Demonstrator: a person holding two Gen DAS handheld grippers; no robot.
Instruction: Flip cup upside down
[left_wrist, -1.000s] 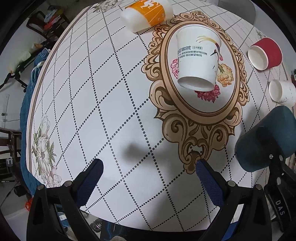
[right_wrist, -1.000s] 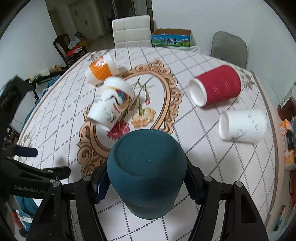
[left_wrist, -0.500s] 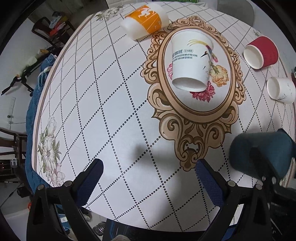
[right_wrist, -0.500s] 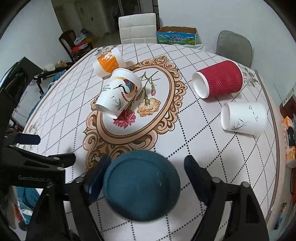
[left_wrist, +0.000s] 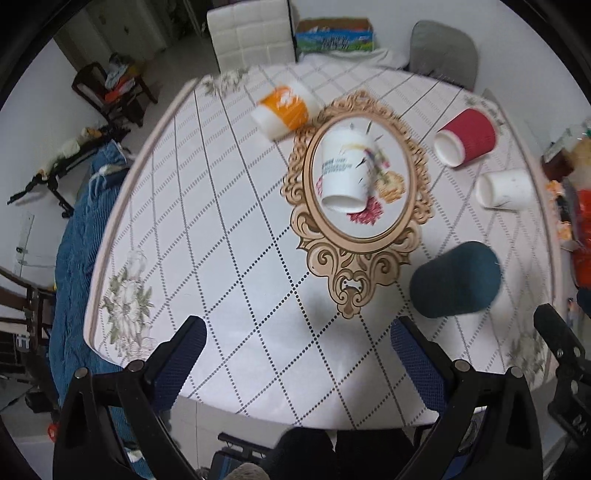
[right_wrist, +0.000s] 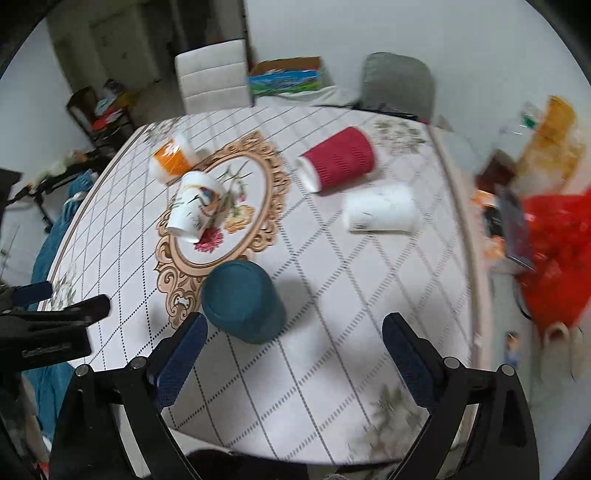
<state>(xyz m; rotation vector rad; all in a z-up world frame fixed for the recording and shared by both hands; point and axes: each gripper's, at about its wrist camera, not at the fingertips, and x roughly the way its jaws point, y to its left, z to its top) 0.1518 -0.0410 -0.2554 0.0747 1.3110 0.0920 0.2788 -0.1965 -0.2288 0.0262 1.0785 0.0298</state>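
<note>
A dark teal cup (right_wrist: 242, 301) stands upside down on the table, base up, near the front edge. It also shows in the left wrist view (left_wrist: 456, 284). My right gripper (right_wrist: 291, 350) is open and empty, drawn back above the table's front edge, with the teal cup just beyond its left finger. My left gripper (left_wrist: 295, 358) is open and empty over the front of the table, left of the teal cup.
Several cups lie on their sides on the round table (left_wrist: 221, 236): an orange one (left_wrist: 284, 110), a white printed one (left_wrist: 345, 168), a red ribbed one (right_wrist: 338, 160) and a plain white one (right_wrist: 380, 212). Chairs stand behind the table. Red bags (right_wrist: 554, 254) lie at right.
My right gripper set the teal cup down upside down, opened and pulled back and up. Both wrist views rose and drew away from the table.
</note>
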